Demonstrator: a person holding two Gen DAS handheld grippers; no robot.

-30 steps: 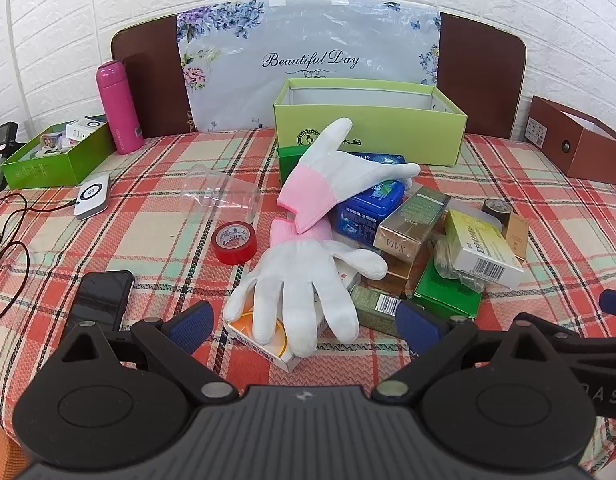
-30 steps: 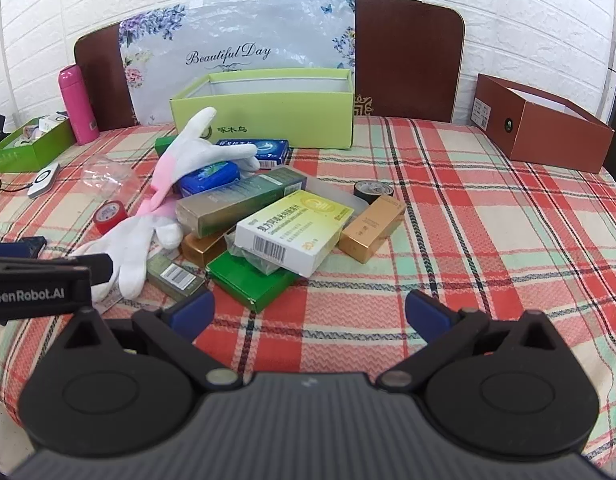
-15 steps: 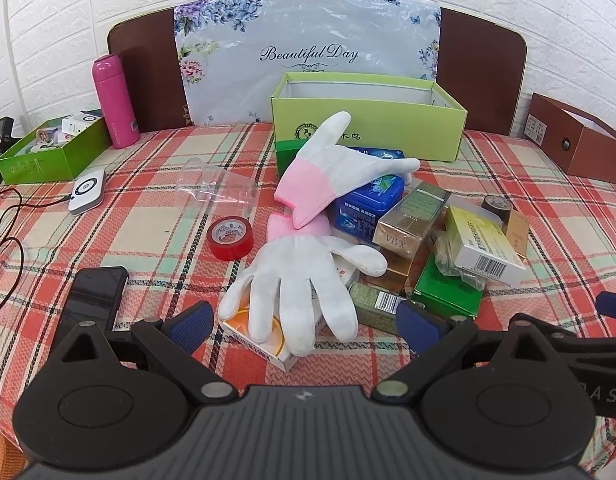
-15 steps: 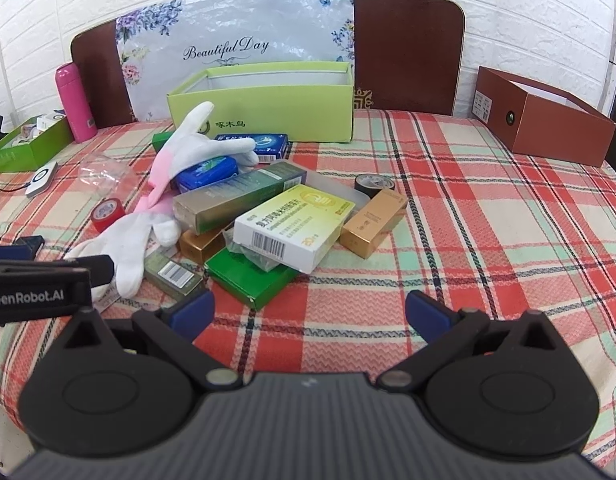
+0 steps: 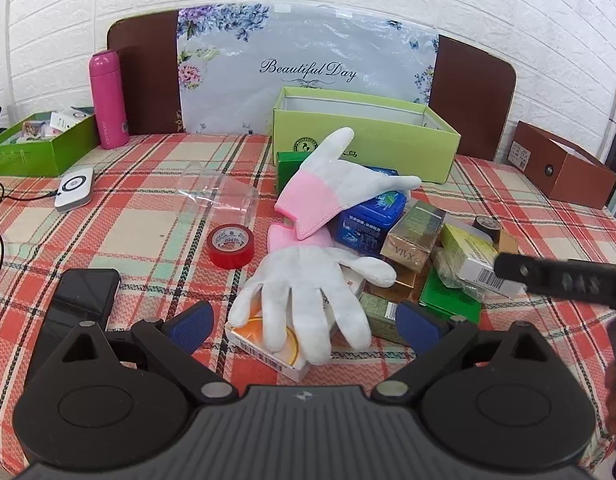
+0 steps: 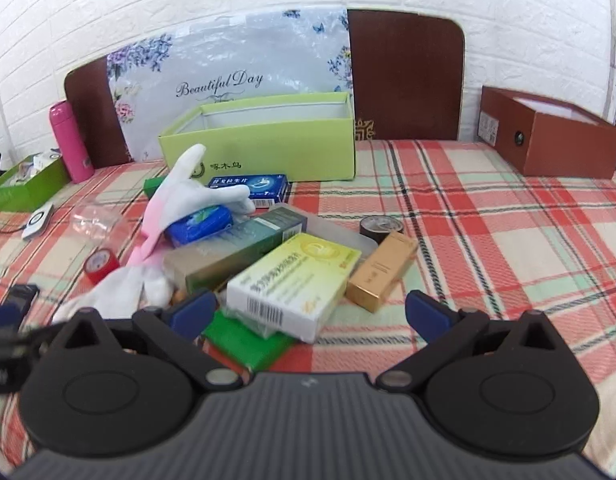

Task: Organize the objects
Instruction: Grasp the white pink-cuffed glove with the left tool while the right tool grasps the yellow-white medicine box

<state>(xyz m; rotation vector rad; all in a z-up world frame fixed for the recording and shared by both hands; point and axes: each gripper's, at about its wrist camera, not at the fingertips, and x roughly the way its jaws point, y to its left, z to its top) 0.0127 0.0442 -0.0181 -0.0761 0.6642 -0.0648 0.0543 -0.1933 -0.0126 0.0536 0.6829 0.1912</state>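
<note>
A pile of small boxes lies mid-table in front of an open light-green box (image 5: 364, 136) (image 6: 263, 140). Two white gloves with pink cuffs lie on the pile: one (image 5: 308, 288) flat on an orange-and-white box, one (image 5: 340, 184) propped up. My left gripper (image 5: 303, 326) is open, its jaws either side of the flat glove's fingers. My right gripper (image 6: 312, 312) is open, its jaws either side of a white-and-yellow medicine box (image 6: 295, 284) on a green box (image 6: 247, 340). A gold box (image 6: 382, 270) lies to the right of it.
A red tape roll (image 5: 231, 244), a clear plastic cup (image 5: 217, 196), a black phone (image 5: 79, 300) and a white device (image 5: 73, 188) lie left. A pink bottle (image 5: 107, 100) and a green tray (image 5: 39, 144) stand far left. A brown box (image 6: 548, 136) stands at back right.
My right gripper has moved forward and left over the pile, closer to the medicine box, and now shows in the left wrist view. My left gripper has barely moved.
</note>
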